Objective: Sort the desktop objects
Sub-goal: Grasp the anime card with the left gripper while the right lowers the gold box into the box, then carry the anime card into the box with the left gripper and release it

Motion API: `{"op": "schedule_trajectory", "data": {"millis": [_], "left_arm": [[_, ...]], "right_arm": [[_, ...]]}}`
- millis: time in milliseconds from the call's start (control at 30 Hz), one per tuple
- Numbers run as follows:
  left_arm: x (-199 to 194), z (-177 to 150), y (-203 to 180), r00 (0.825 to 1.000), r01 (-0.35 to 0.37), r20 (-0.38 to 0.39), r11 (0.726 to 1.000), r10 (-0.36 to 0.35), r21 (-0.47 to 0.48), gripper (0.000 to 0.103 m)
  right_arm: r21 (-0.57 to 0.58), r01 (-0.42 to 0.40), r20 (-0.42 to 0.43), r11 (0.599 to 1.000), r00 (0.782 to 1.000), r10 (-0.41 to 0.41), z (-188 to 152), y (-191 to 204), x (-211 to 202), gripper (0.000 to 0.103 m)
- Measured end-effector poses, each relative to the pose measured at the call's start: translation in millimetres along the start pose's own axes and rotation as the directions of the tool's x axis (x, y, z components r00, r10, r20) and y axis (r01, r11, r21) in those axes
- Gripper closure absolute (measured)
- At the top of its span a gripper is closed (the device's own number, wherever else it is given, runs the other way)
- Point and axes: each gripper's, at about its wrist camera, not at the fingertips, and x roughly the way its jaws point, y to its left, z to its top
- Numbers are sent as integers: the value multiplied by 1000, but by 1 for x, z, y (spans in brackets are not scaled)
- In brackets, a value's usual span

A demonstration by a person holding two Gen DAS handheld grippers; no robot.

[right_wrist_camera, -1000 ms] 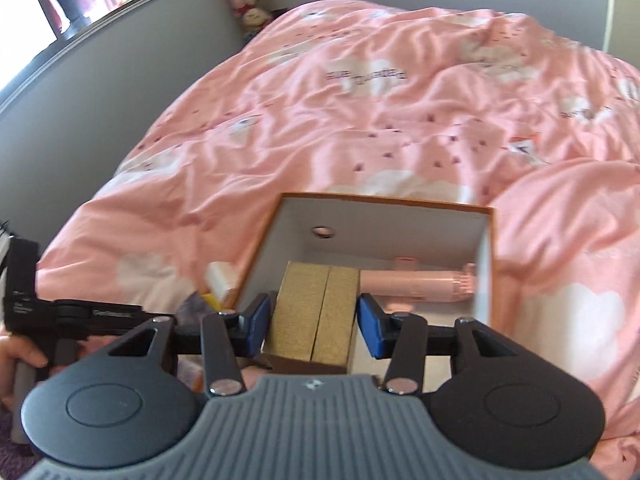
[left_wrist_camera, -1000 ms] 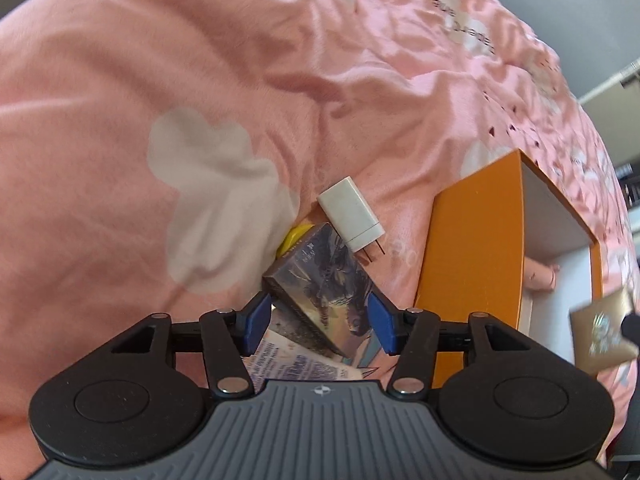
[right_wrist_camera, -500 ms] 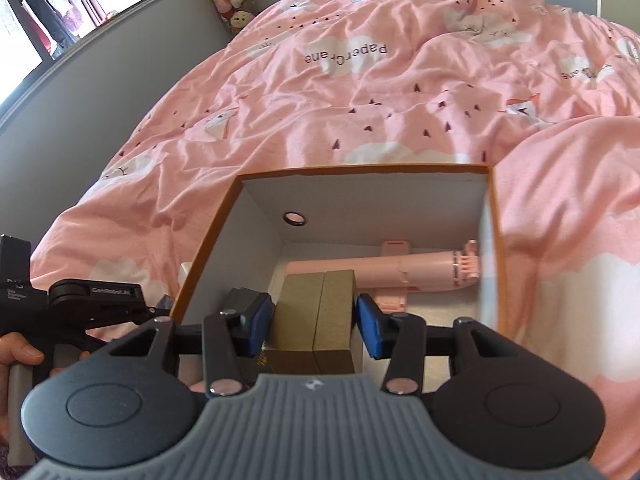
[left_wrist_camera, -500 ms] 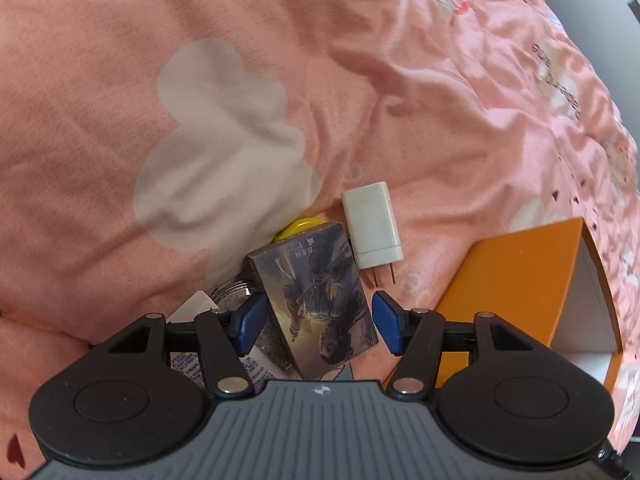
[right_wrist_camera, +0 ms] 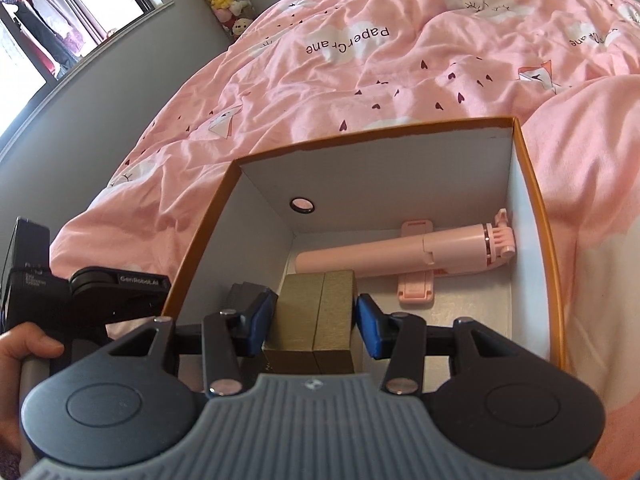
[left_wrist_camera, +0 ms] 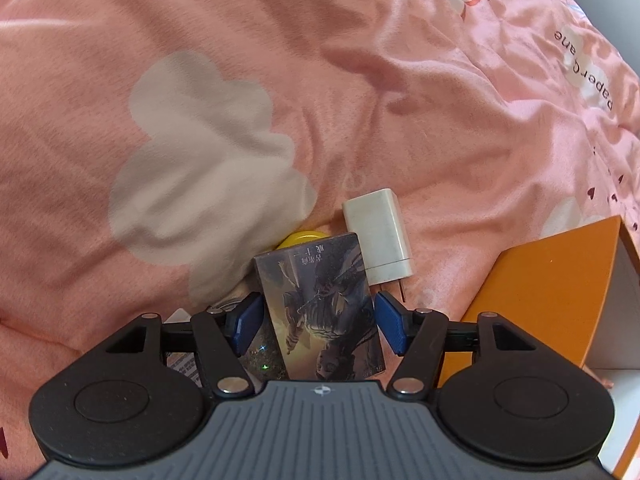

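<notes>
The right tongs (right_wrist_camera: 316, 320), clamping the olive-gold rectangular box (right_wrist_camera: 316, 320), have sunk into the orange cardboard box (right_wrist_camera: 538, 200); release looks next. The left tongs (left_wrist_camera: 318, 326) are opening around the dark illustrated card box (left_wrist_camera: 324, 316), with the white charger (left_wrist_camera: 378, 236) at one o'clock.

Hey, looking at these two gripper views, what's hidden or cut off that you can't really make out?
- Left wrist view: the yellow object is mostly hidden behind the illustrated card box; its identity is unclear.
- Left wrist view: printed packets under the left gripper are covered by its fingers.
- Right wrist view: a dark item inside the orange box is hidden behind the right gripper, which is shut on the gold box.
</notes>
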Motion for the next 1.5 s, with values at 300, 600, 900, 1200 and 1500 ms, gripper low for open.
{"op": "schedule_trajectory", "data": {"millis": [300, 600, 900, 1200, 1500], "left_arm": [[-1, -9, -13, 997, -34, 70, 979, 20, 200, 32], [-25, -12, 6, 994, 78, 53, 947, -100, 313, 33], [-92, -18, -7, 952, 178, 142, 871, -270, 458, 33], [-132, -47, -65, 915, 189, 144, 717, -376, 671, 34], [-111, -81, -115, 939, 175, 44, 583, -342, 793, 34]], "right_arm": [[28, -11, -6, 1000, 1000, 11, -4, -8, 1, 54], [76, -47, -10, 996, 999, 48, -5, -18, 4, 54], [134, -52, 17, 990, 999, 50, -3, -24, -3, 54], [168, -71, 73, 983, 996, 60, 0, -32, -22, 54], [171, -85, 89, 982, 994, 70, -2, -34, -28, 54]]}}
